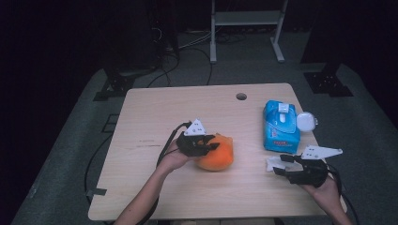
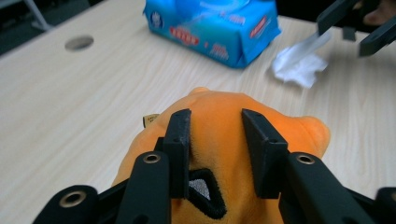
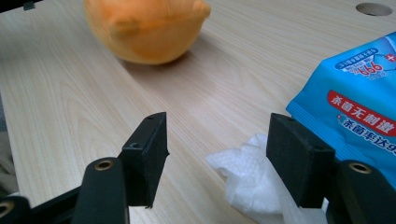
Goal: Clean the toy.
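Observation:
An orange plush toy lies near the middle of the wooden table. My left gripper is shut on it from the left, both jaws pressing into the fabric. My right gripper stands open near the table's right front. A crumpled white wipe lies on the wood, partly under its right-hand jaw; the left-hand jaw is clear of it. A blue pack of wet wipes lies just beyond.
A small white rounded case sits at the pack's right side, close to the table's right edge. A round cable hole is near the far edge. A metal stand rises behind the table.

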Demonstrator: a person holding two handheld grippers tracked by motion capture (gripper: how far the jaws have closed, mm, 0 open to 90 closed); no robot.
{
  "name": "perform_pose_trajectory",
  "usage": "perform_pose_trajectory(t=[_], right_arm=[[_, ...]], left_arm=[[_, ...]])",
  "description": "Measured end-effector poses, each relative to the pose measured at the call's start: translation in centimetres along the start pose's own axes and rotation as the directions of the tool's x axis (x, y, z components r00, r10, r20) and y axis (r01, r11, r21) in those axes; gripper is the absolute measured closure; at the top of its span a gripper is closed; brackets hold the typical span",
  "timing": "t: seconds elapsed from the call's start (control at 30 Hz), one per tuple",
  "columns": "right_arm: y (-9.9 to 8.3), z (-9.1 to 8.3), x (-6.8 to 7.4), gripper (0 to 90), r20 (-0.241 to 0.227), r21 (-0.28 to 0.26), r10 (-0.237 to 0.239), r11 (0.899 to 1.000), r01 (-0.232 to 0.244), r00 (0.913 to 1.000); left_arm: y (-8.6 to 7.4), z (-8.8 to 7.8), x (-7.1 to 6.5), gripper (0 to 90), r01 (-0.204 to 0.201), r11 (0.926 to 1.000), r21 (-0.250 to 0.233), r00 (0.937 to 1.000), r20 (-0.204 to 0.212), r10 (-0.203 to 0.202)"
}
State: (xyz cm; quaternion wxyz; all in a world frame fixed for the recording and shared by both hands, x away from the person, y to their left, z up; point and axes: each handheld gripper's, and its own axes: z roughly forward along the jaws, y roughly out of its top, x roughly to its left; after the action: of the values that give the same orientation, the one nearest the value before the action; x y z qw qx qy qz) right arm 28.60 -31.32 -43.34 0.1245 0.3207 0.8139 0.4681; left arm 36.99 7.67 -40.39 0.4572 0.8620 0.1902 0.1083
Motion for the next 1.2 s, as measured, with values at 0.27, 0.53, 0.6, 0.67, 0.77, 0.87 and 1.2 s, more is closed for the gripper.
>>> perform_pose_trajectory(t=[0.27, 0.53, 0.6, 0.67, 0.77, 0.87, 1.2], right_arm=[[0.0, 0.1, 0.1, 37.2, -0.002, 0.006, 0.002, 1.000, -0.002, 1.0000], [0.0, 0.3, 0.0, 36.9, 0.003, 0.012, 0.006, 1.000, -0.006, 1.0000], [0.0, 0.3, -0.1, 36.8, 0.002, 0.010, 0.008, 1.000, -0.008, 1.0000], [-0.1, 0.4, -0.1, 36.7, 0.002, 0.013, 0.010, 1.000, -0.010, 1.0000], [-0.1, 0.4, -0.1, 36.8, 0.001, 0.010, 0.013, 1.000, -0.013, 0.9999], [-0.1, 0.3, -0.1, 36.7, 0.001, 0.005, 0.012, 1.000, -0.012, 0.9999], [-0.1, 0.3, -0.1, 36.3, 0.000, 0.003, 0.022, 1.000, -0.022, 0.9998]], left_arm=[[-0.3, -0.9, -0.2, 49.6, 0.032, 0.9985, -0.045, 0.9995, 0.008, -0.032], [-0.1, -2.0, -0.4, 39.3, 0.038, 0.9982, -0.047, 0.9993, 0.006, -0.038], [-0.3, -2.4, -0.4, 38.4, 0.050, 0.9973, -0.053, 0.9988, 0.002, -0.050], [-0.4, -2.8, -0.3, 37.0, 0.058, 0.9966, -0.058, 0.9983, -0.004, -0.058], [-0.7, -3.3, -0.3, 35.2, 0.062, 0.9963, -0.059, 0.9980, -0.011, -0.063], [-1.0, -3.9, -0.3, 33.4, 0.069, 0.9958, -0.061, 0.9973, -0.021, -0.070], [-1.9, -5.4, -0.3, 30.3, 0.085, 0.9945, -0.062, 0.9952, -0.043, -0.088]])
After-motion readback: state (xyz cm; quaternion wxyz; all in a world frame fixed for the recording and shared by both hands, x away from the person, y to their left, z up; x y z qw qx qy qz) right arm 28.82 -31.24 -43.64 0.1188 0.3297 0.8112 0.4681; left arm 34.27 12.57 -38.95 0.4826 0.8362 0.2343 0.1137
